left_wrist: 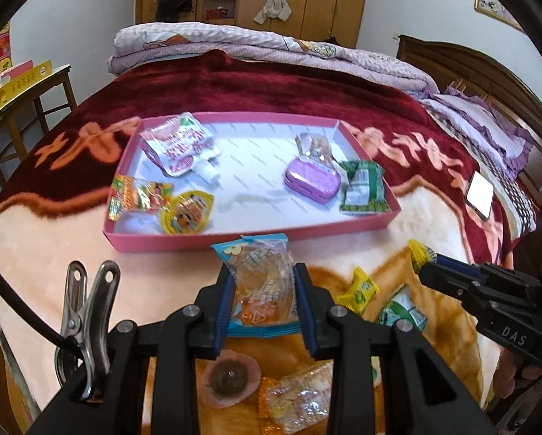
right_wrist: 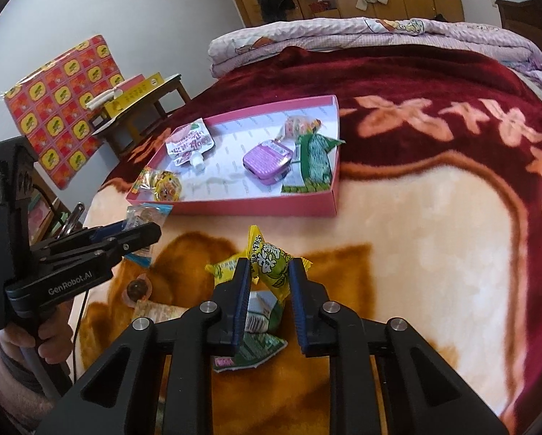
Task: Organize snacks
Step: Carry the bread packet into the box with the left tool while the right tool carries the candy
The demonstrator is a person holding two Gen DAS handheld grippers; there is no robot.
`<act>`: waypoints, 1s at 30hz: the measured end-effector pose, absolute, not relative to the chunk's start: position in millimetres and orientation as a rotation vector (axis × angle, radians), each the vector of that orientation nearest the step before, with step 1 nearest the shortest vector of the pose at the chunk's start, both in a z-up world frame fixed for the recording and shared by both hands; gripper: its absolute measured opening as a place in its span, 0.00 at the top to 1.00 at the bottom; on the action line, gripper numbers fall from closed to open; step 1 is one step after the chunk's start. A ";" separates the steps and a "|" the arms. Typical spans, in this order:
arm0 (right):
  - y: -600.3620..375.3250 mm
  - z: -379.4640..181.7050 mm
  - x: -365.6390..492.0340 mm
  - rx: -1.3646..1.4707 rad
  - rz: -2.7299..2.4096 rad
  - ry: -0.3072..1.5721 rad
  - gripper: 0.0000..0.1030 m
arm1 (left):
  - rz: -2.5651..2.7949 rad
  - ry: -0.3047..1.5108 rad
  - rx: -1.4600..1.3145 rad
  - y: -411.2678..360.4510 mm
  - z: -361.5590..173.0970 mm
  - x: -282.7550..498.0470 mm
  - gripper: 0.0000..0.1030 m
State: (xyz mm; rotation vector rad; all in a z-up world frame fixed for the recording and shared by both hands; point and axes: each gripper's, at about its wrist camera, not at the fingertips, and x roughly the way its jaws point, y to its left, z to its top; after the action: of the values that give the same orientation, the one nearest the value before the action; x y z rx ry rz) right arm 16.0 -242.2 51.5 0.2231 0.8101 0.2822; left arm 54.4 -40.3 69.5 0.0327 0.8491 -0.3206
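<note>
Your left gripper (left_wrist: 263,295) is clamping a clear snack packet with blue ends (left_wrist: 258,282), its blue pads pressing both sides, just short of the near wall of the pink tray (left_wrist: 205,241). Your right gripper (right_wrist: 270,290) is closing on a yellow-green wrapped candy (right_wrist: 271,259) and lifting it clear of the blanket (right_wrist: 416,253) — the jaws are standing narrow around the wrapper.

Beyond the fingers, loose items are lying on the blanket: a second yellow candy (right_wrist: 224,267), a green-and-white sachet (right_wrist: 260,330) under the right fingers, a clear orange-edged packet (left_wrist: 300,402) and a dark round sweet (left_wrist: 229,380) beneath the left gripper.

Farther out, the tray is already holding five or six pieces: a white spouted pouch (left_wrist: 184,145), a colourful foil packet (left_wrist: 140,192), a yellow round packet (left_wrist: 187,212), a purple tin (left_wrist: 312,179) and a green packet (left_wrist: 363,188), with another small packet behind the tin.

You are judged to be roughly midway — two snacks in hand, about four waiting.
</note>
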 end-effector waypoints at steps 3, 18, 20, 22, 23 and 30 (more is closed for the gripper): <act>-239.9 54.2 21.0 0.212 0.285 0.808 0.78 | -0.308 0.837 0.027 -35.0 74.8 59.2 0.68; -228.6 67.8 53.3 0.162 0.293 0.791 0.78 | -0.296 0.833 0.024 -36.3 78.1 94.1 0.68; -227.1 67.2 58.7 0.160 0.295 0.792 0.78 | -0.297 0.839 0.027 -38.2 75.4 98.8 0.68; -226.6 65.9 63.4 0.158 0.296 0.795 0.78 | -0.297 0.844 0.029 -39.4 73.4 102.5 0.68; -225.7 65.4 66.1 0.158 0.296 0.797 0.78 | -0.297 0.847 0.030 -39.9 72.2 104.9 0.68; -221.6 59.5 83.9 0.148 0.293 0.816 0.78 | -0.297 0.869 0.033 -39.8 62.8 117.7 0.68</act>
State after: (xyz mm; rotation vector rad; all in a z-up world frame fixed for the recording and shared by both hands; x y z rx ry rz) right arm 83.9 -221.6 59.5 0.1483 0.8161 0.2932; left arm 117.7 -39.8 62.8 0.0332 0.8692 -0.2970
